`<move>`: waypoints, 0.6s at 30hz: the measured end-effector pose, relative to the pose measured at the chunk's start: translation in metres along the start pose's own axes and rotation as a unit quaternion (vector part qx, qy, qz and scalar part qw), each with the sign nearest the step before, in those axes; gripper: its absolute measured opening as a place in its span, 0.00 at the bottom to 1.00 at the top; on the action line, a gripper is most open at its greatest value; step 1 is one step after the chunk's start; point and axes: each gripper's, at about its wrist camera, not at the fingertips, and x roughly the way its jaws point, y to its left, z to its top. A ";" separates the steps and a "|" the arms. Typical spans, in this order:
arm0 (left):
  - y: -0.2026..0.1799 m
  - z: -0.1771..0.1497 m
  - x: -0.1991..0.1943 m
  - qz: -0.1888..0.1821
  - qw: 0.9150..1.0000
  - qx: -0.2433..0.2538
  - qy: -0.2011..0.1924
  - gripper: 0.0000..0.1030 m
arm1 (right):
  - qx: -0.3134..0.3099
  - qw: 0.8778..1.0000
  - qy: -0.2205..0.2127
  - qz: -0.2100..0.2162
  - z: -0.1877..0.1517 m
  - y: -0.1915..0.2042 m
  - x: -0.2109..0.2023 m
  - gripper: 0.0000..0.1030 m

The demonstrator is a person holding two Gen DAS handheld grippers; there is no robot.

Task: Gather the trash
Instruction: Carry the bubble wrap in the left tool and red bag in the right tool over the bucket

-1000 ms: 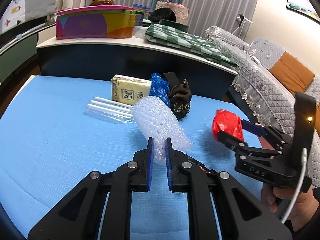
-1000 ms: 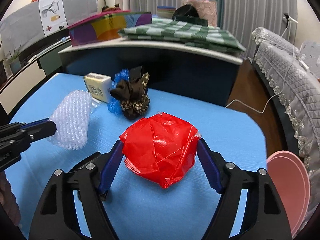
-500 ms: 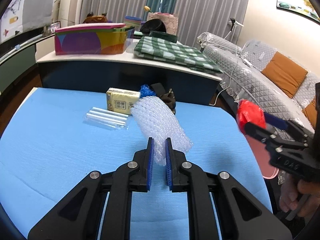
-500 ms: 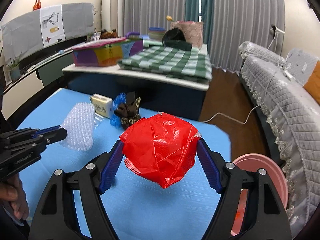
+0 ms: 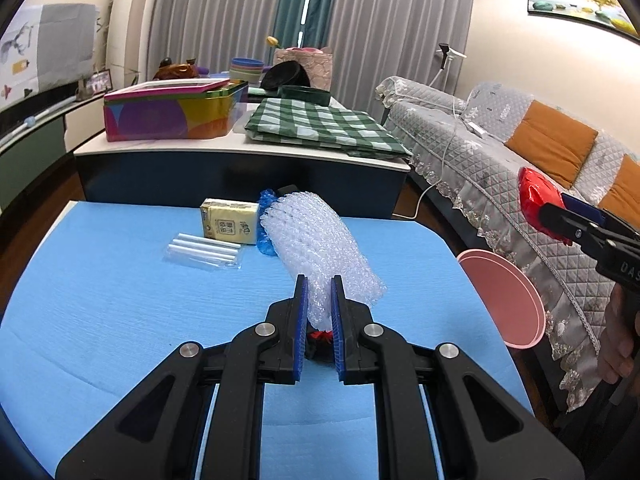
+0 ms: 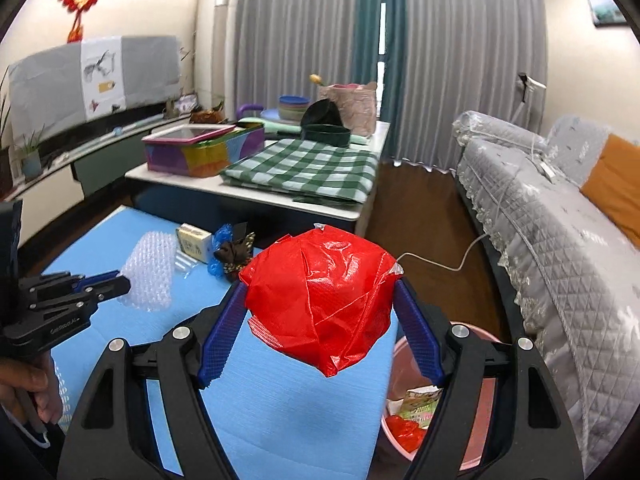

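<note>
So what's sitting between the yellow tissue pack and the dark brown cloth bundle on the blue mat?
A crumpled blue plastic bag lies between the tissue pack and the brown cloth bundle, touching both. The right wrist view shows it.

You can read "DAS" on the black body of the right gripper [image 5: 560,216]; the print on the yellow tissue pack [image 5: 230,221] is too small to read.
</note>
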 end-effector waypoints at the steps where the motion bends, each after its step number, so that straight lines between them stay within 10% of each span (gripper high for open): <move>1: -0.002 -0.001 0.000 0.000 1.000 0.003 -0.001 0.11 | 0.008 1.000 -0.001 -0.001 -0.003 -0.004 0.000 0.71; 18: -0.051 -0.009 -0.001 -0.020 0.999 0.047 -0.007 0.11 | 0.042 0.998 -0.019 -0.037 -0.026 -0.053 -0.017 0.71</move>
